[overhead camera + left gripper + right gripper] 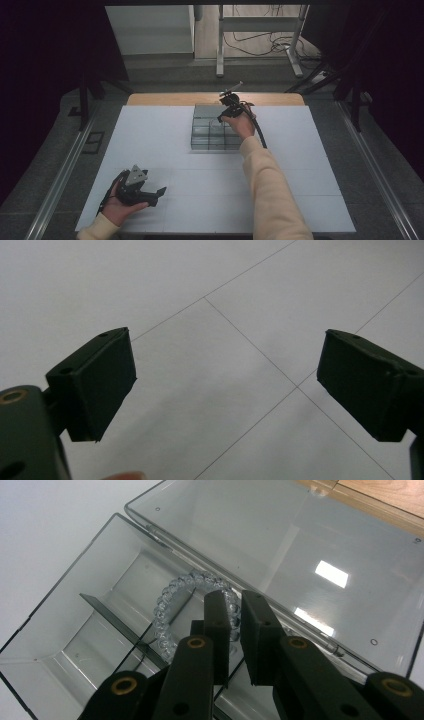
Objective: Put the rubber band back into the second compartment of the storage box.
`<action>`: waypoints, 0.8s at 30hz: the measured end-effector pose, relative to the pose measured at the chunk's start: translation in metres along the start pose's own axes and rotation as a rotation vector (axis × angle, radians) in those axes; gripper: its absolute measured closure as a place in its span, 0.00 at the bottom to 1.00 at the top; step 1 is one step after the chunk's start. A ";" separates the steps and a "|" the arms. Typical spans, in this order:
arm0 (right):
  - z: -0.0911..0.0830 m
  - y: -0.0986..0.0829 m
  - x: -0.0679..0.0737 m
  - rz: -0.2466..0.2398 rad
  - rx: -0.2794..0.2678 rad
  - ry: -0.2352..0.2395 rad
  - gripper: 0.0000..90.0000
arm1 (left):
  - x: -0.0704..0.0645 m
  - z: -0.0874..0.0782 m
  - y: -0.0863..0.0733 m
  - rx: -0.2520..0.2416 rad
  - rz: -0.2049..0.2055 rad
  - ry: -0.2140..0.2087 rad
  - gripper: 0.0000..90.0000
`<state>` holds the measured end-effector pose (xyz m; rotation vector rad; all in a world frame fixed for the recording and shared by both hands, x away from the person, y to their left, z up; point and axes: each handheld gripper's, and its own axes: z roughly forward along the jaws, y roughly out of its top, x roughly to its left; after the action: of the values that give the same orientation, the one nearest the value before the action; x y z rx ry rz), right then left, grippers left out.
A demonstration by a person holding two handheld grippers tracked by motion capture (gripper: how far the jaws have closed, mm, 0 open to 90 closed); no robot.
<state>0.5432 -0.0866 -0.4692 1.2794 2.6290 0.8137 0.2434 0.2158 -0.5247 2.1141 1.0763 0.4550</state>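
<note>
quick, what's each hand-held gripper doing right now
Left hand-held gripper: open, holding nothing, over the white table.
Right hand-held gripper: nearly closed on the clear bead bracelet in the clear box.

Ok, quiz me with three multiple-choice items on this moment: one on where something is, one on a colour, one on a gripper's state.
1. Where does the clear bead bracelet lie?
A. on the bare white table
B. inside the clear compartment box
C. on the wooden strip

2. What colour is the table top under the left gripper?
A. white
B. green
C. red

3. How do the left gripper's jaws stand?
A. shut on the bracelet
B. shut on nothing
C. wide open over the bare table

Answers: 1 B, the right gripper view shows the bracelet within the walls of the box, its lid folded open behind. 2 A, the panels are white in the high view. 3 C, the left gripper view shows a wide gap with nothing between the jaws.
</note>
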 end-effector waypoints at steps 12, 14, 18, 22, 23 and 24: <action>0.002 -0.003 0.001 -0.012 0.010 -0.005 0.89 | 0.000 0.000 0.000 -0.001 0.001 0.000 0.10; 0.001 -0.003 0.002 -0.024 0.004 -0.004 0.73 | 0.000 0.000 0.000 0.000 0.000 0.000 0.10; -0.002 -0.002 0.005 -0.030 0.000 -0.011 0.60 | 0.000 0.000 0.000 0.001 0.002 0.000 0.10; -0.003 -0.003 0.004 -0.027 0.008 -0.020 0.56 | 0.000 0.000 0.000 0.000 0.002 0.000 0.11; -0.003 -0.003 0.004 -0.026 0.009 -0.020 0.56 | 0.000 0.000 0.000 0.000 0.002 0.000 0.10; -0.003 -0.003 0.004 -0.025 0.011 -0.020 0.55 | 0.000 0.000 0.000 0.001 0.002 -0.001 0.11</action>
<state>0.5377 -0.0866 -0.4672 1.2486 2.6315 0.7802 0.2435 0.2153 -0.5249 2.1162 1.0746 0.4544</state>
